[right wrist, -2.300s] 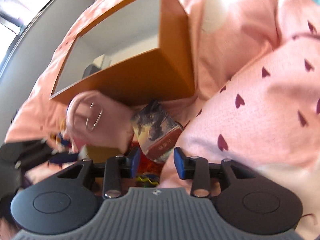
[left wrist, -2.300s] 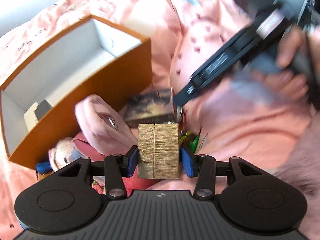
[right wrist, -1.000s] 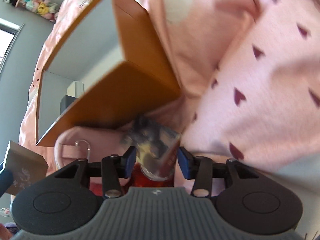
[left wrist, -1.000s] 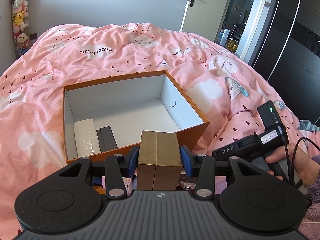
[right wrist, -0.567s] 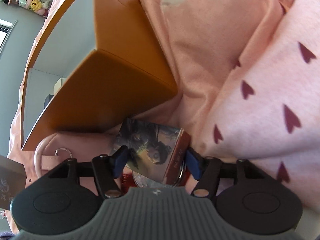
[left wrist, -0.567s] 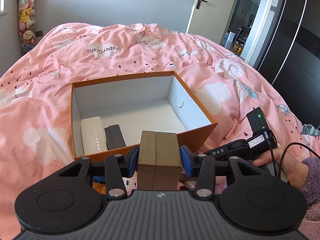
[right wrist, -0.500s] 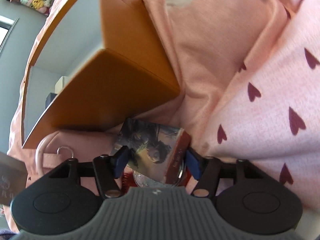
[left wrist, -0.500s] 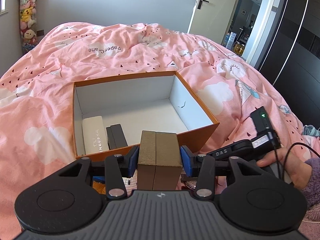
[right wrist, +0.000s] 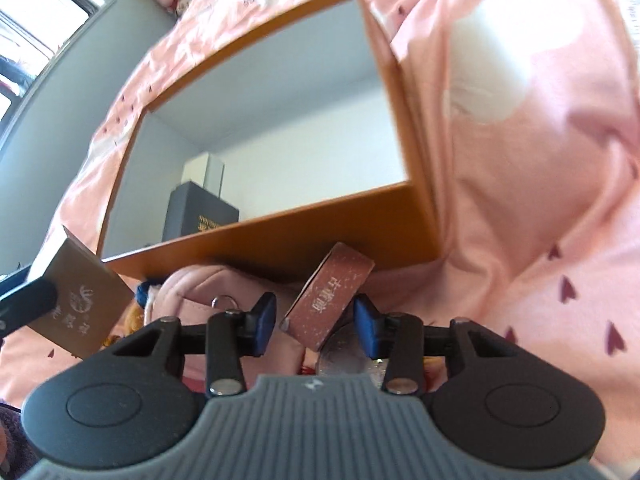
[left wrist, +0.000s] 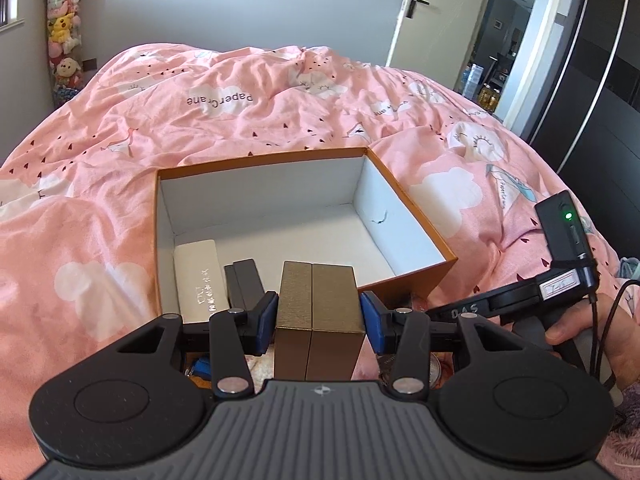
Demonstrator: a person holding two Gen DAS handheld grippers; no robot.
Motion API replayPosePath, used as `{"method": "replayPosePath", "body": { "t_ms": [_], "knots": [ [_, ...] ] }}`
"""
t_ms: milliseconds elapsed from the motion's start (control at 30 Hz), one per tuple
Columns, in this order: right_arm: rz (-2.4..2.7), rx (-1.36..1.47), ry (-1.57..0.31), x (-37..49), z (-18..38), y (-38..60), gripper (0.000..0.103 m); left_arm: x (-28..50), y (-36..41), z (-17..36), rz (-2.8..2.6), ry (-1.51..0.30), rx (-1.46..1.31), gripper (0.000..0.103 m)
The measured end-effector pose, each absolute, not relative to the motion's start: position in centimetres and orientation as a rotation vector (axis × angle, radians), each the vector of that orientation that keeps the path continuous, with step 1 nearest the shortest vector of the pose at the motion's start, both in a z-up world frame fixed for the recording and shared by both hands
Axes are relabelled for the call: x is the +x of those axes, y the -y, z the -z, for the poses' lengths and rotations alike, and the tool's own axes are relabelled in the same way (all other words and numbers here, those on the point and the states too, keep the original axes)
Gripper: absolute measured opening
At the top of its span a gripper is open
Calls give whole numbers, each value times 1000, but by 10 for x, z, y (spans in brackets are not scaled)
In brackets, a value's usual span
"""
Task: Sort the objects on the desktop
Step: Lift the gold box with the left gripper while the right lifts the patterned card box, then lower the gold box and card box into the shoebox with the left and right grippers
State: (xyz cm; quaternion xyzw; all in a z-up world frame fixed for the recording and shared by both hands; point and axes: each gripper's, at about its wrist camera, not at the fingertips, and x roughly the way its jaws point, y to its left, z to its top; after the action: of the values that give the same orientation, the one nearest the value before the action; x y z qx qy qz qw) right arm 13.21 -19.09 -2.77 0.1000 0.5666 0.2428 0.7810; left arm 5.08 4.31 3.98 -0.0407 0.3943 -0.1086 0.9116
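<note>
My left tongs (left wrist: 319,322) are clamped on the gold box (left wrist: 319,318), blue pads flat against its two broad side faces, and I have it upright just short of the near wall of the orange storage box (left wrist: 404,280) on the pink bed cover (left wrist: 100,168). Inside that box a white case (left wrist: 198,280) and a dark case (left wrist: 244,284) lie side by side in the left corner. The gold box looks like stiff textured card, light, with a seam down the front; I judge the textured faces give good friction, so a mid-height side grip like this one should carry it without crushing.

My right tongs (right wrist: 315,322) are closing on the reddish card box (right wrist: 332,298), which stands tilted between the pads; the right pad is at its edge, the left pad does not look seated yet. It is slim, glossy and probably slick, so I would take it squarely across the narrow faces, not corner to corner, or it may twist out. A silver round lid (right wrist: 346,354) lies under it and a pink pouch (right wrist: 196,292) just beside, close enough to snag.
</note>
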Motion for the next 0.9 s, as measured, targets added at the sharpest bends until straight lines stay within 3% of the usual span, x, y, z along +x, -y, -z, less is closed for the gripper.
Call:
{"method": "replayPosePath", "body": {
  "t_ms": [300, 667, 900],
  "knots": [
    [-572, 215, -1175, 132, 6, 195, 25, 68, -78, -46, 133, -817, -163, 51],
    [-736, 169, -925, 137, -89, 176, 25, 94, -101, -52, 89, -798, -277, 51],
    [-694, 144, -906, 181, -78, 129, 25, 119, -104, -40, 80, -789, -396, 51]
  ]
}}
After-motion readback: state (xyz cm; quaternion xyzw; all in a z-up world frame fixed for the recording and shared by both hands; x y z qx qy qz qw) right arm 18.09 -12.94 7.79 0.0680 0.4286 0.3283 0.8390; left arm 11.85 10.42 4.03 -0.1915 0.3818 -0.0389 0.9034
